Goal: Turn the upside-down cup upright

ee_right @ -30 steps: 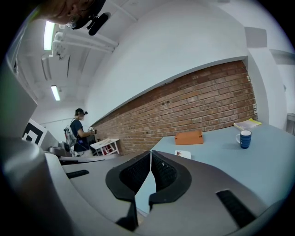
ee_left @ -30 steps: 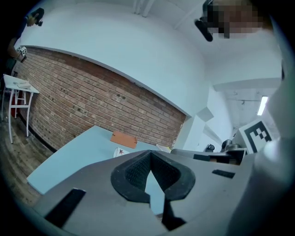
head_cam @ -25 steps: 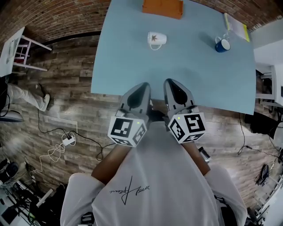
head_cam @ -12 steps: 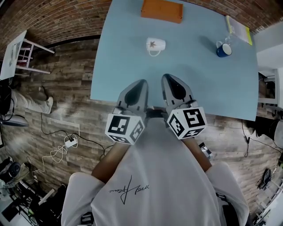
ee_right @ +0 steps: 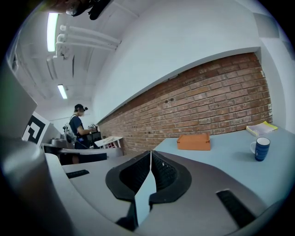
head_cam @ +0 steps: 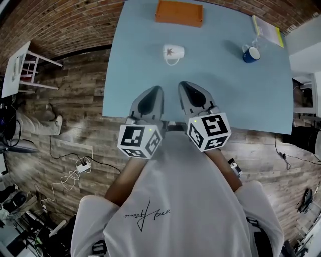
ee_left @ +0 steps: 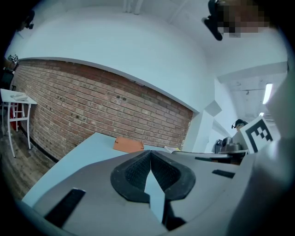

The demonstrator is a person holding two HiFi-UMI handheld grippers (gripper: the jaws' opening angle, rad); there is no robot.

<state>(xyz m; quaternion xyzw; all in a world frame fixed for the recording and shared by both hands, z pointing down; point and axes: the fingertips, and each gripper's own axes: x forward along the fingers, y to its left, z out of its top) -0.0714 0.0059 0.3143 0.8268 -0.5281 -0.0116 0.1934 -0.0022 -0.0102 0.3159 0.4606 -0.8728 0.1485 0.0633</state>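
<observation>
While both tools hang low against the person's white T-shirt (head_cam: 175, 201), nothing on the table is being touched. Closest in, the left gripper (head_cam: 154, 91) points forward with its nose just over the near edge of the light blue table (head_cam: 220, 85). Its own view shows the two ribbed pads pressed together at the tip, with nothing caught between them. Right beside it, the right gripper (head_cam: 183, 86) sits a touch further over the tabletop. It is the same story there: tips meeting, nothing held. The two run nearly parallel, close but apart.

Moving out across the table, the white cup (head_cam: 172, 51) stands alone past the middle, well clear of both noses. It has a small red mark on its side and its handle is turned toward the near edge. From this height I can't make out which end is down. Off to the right, at about the same depth, sits a blue mug (head_cam: 251, 52), and the right gripper view picks it up too. Behind the mug, at the far right corner, a yellow booklet (head_cam: 267, 30) lies flat. At the far edge, beyond the cup, lies an orange box (head_cam: 179, 12). Beyond the table runs a brick wall (ee_right: 221, 101).
</observation>
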